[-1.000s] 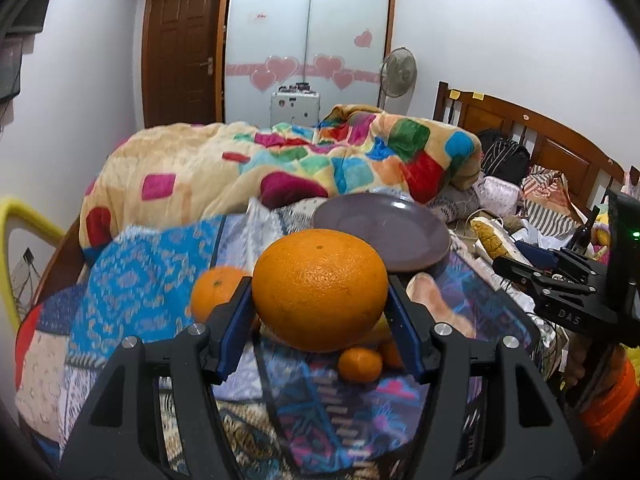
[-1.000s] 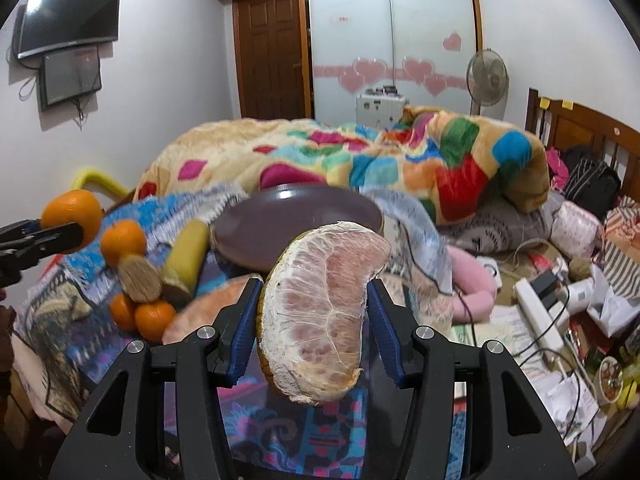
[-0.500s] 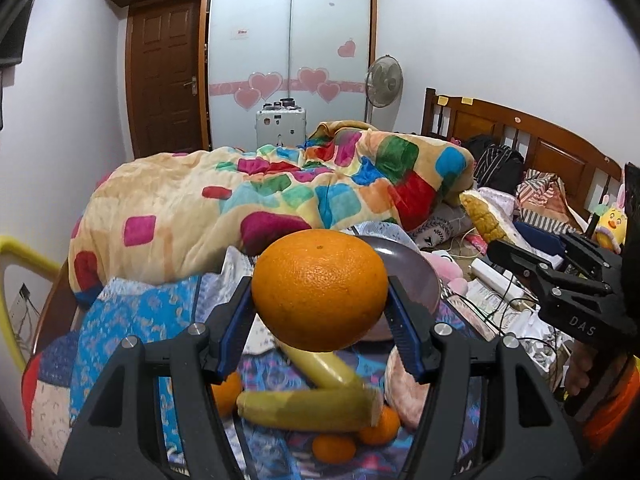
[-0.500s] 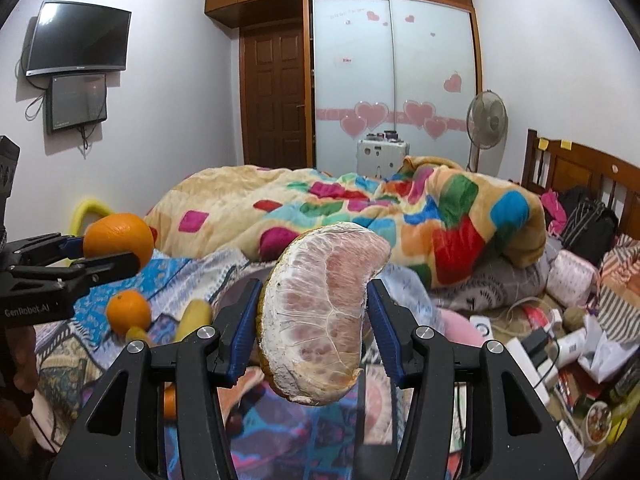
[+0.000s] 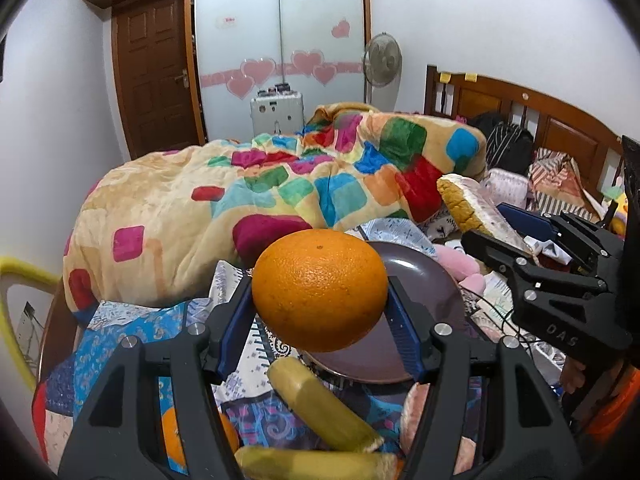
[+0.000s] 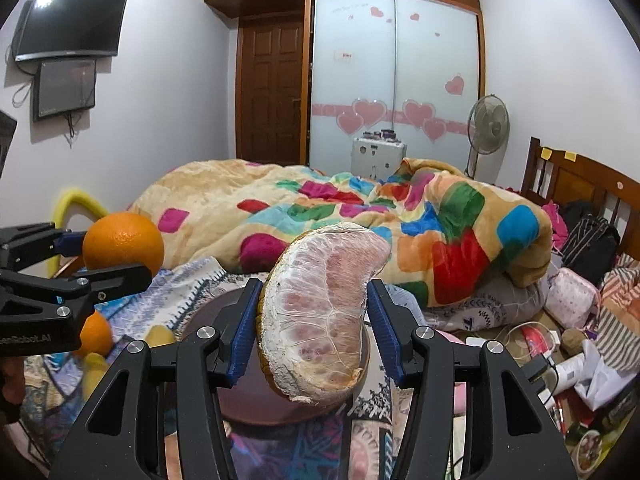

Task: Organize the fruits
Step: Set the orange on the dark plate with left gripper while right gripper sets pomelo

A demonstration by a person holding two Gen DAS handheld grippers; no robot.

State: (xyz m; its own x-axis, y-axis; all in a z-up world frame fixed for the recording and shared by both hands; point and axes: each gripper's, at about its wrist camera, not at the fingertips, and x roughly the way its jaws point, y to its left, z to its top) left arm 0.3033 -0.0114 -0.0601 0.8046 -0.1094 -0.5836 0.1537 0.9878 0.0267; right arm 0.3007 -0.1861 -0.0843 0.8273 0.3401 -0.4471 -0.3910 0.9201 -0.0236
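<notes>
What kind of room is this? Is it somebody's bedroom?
Yes, most likely a bedroom. There is a bed with a wooden headboard and a colourful patchwork blanket, a sliding-door wardrobe with pink hearts, and a TV on the wall.

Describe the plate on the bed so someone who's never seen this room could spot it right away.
Find the bed with the patchwork blanket. In front of it, on the patterned blue cloth, lies the plate. It is round, dark purple-brown and bare, while everything beside it is fruit.
</notes>
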